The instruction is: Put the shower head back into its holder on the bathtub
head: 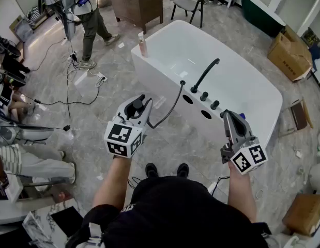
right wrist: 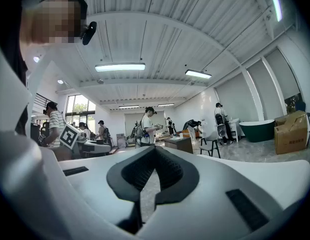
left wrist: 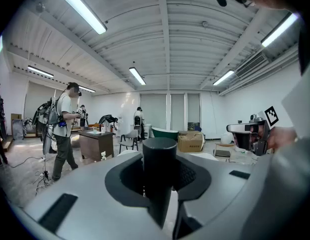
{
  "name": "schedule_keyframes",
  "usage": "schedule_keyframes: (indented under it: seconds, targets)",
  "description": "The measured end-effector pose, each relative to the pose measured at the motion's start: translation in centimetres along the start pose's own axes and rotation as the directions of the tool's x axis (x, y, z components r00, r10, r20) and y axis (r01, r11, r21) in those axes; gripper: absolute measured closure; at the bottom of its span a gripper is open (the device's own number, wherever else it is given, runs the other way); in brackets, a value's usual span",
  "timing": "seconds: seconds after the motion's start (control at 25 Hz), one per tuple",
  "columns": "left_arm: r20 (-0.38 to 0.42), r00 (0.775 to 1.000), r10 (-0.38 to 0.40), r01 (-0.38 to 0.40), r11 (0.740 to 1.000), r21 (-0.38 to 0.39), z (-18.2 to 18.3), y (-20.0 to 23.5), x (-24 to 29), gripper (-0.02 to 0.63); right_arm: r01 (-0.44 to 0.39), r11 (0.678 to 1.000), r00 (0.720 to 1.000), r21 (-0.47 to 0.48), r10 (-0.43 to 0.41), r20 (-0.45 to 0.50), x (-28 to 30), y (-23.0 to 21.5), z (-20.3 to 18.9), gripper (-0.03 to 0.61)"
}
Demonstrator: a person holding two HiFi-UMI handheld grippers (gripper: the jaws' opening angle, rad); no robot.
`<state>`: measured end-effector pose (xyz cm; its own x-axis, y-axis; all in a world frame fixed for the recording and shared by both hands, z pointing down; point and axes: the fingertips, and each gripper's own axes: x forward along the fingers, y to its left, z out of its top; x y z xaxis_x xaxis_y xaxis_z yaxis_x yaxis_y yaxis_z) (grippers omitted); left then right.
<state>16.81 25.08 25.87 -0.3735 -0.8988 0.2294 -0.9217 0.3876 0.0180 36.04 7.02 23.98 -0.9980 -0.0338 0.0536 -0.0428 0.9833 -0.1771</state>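
In the head view, the white bathtub point(head: 263, 94) stands ahead with a black faucet point(head: 203, 75) and black knobs point(head: 209, 100) on its near deck. Two dark openings point(head: 188, 99) lie in the deck beside them. My left gripper point(head: 133, 110) is shut on the black shower head point(head: 139, 103), held above the floor left of the tub. Its black hose point(head: 170, 110) curves up to the deck. In the left gripper view the shower head point(left wrist: 159, 159) stands as a dark cylinder between the jaws of the left gripper point(left wrist: 160, 186). My right gripper point(head: 227, 116) point(right wrist: 148, 196) is shut and empty, close to the tub's near rim.
A person point(head: 90, 19) stands at the back left near floor cables point(head: 66, 97). A bottle point(head: 143, 45) sits on the tub's far-left corner. A brown desk point(head: 136, 1), a chair point(head: 191, 4), cardboard boxes point(head: 289, 53) and a green tub point(head: 260, 12) lie beyond.
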Motion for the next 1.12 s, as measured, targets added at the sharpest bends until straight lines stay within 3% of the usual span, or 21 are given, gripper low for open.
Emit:
schedule_keyframes:
  seconds: [0.6,0.84,1.12]
  targets:
    - [0.062,0.998,-0.030,0.029,0.999,0.024,2.9,2.6,0.6,0.505,0.015,1.000,1.000,0.017,-0.015,-0.013,2.1,1.5,-0.2,0.566]
    - [0.109,0.990,-0.083,0.074,0.994,0.084,5.5,4.0,0.9,0.505,0.012,1.000,1.000,0.029,-0.012,-0.004,4.0,3.7,-1.1,0.566]
    - [0.088,0.987,-0.136,0.130,0.989,0.075,3.2,7.4,1.1,0.505,0.031,0.998,0.998,0.046,-0.029,-0.051,7.1,8.0,-4.0,0.565]
